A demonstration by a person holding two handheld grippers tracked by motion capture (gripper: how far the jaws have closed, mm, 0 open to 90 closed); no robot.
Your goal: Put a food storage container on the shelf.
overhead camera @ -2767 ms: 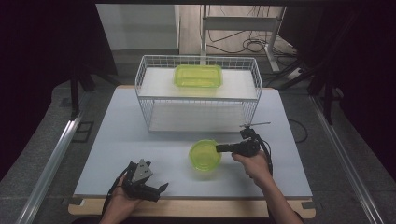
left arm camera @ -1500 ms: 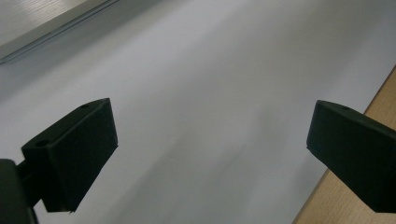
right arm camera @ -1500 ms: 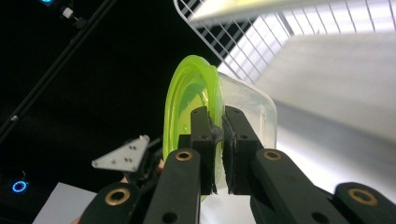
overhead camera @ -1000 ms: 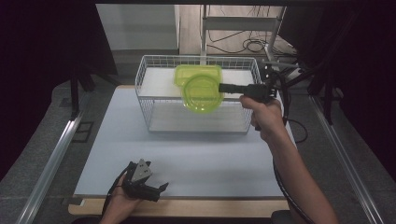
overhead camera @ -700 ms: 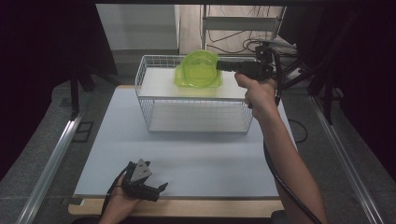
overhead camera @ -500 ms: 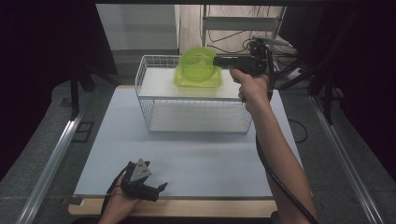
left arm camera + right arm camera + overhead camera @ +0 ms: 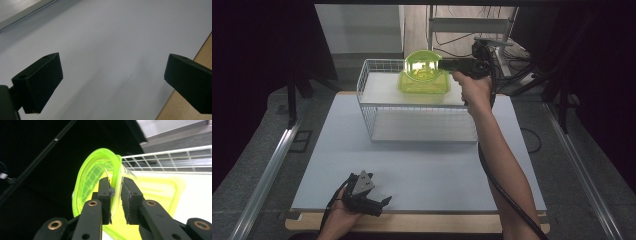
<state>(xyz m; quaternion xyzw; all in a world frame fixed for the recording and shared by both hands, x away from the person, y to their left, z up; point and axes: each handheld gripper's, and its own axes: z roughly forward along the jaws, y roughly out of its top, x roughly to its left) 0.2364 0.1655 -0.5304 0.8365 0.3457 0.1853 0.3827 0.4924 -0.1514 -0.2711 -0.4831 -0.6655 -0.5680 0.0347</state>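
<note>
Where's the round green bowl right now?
In the high view the round green bowl is tipped on edge over the square green container on the wire basket's top shelf, its rim between the right gripper's jaws.

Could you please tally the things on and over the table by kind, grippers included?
Round green bowl, between the right gripper's jaws: 1
Square green container, in the basket: 1
White wire basket: 1
Grippers, left gripper and right gripper: 2
Total: 5
</note>
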